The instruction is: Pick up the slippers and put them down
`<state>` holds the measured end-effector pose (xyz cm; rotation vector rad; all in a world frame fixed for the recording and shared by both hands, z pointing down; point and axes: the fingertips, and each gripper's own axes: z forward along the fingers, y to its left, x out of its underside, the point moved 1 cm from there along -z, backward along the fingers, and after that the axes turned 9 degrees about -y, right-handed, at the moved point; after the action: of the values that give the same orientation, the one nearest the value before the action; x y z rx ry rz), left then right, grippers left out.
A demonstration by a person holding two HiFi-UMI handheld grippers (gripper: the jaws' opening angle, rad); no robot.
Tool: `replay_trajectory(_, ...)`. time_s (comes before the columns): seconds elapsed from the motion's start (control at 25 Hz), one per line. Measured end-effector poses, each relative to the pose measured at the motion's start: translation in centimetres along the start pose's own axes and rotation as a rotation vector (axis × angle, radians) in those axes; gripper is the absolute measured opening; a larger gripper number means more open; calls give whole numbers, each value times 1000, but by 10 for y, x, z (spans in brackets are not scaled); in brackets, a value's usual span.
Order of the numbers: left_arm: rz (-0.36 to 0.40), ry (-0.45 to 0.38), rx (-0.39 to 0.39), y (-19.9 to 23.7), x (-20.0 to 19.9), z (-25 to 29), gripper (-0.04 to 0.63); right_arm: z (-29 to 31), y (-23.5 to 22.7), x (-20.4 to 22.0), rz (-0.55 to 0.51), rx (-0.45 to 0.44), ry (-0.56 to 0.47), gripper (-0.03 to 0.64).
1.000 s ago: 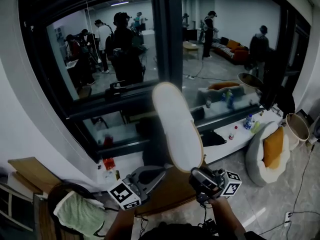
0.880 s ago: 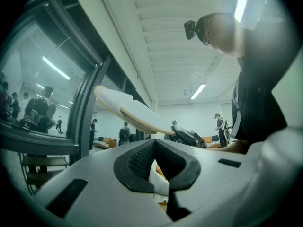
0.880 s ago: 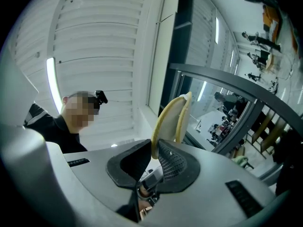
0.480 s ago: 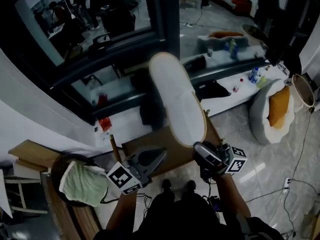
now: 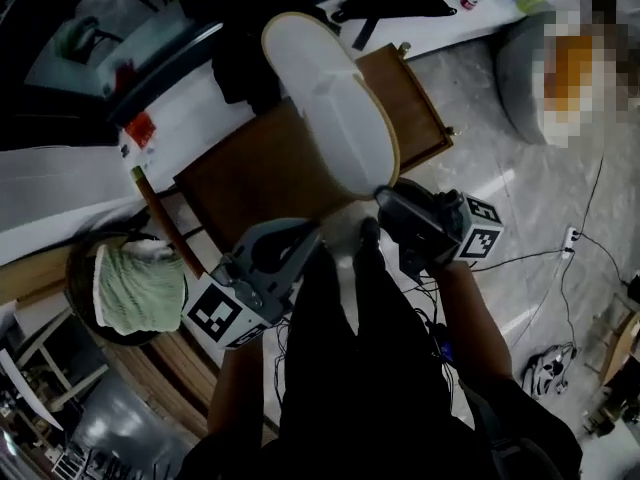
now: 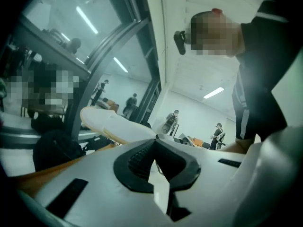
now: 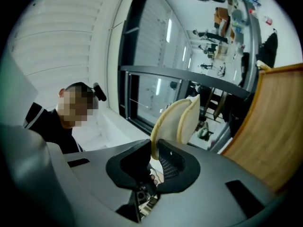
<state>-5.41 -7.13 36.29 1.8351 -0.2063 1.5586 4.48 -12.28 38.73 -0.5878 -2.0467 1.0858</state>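
Note:
A pair of white slippers [image 5: 330,108] with tan rims, pressed sole to sole, sticks up and away from my right gripper [image 5: 378,196], which is shut on their heel end. In the right gripper view both slippers [image 7: 177,119] rise edge-on from between the black pads. They hang over a brown wooden seat [image 5: 250,173]. My left gripper [image 5: 314,234] sits just left of the right one, its jaws together with nothing in them. In the left gripper view the slippers [image 6: 111,126] show off to the left, apart from the left gripper [image 6: 155,157].
A round basket [image 5: 80,268] holding a green towel [image 5: 140,288] stands at the left. A white ledge [image 5: 70,183] runs behind the wooden seat. The person's black trousers [image 5: 360,358] fill the lower middle. Cables [image 5: 575,243] lie on the tiled floor at the right.
Both grippers have dropped, carrying the slippers down from in front of the window to just above the wooden seat. The head view has tilted down toward the floor.

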Motion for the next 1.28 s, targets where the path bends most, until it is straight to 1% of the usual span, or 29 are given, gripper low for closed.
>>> replay_trajectory(0.12,-33,52,7,-1,46,4,9,-31,-37,24,48,60,8,52)
replay_trajectory(0.24,-71,85,18,-1,84,7,9,-54,-68,44,87,90,11,54)
replay_trajectory(0.4,-114,108,34,-3,119,10,9,-81,-97,67,140,124,23,52)
replay_trajectory(0.56,-117,113,43,-1,137,9,9,-97,-120,80,162,150,27,52)
replay_trajectory(0.72,-126,127,34,1,153,9,9,-107,-133,93,179,179,31,52)
replay_trajectory(0.88,-135,124,34,3,164,12,9,-113,-148,103,206,216,19,52)
replay_trajectory(1.12,-164,132,44,2,179,20,9,-128,-168,114,251,312,8,52)
replay_trajectory(1.28,-180,139,65,-3,187,26,9,-139,-183,123,261,388,48,52)
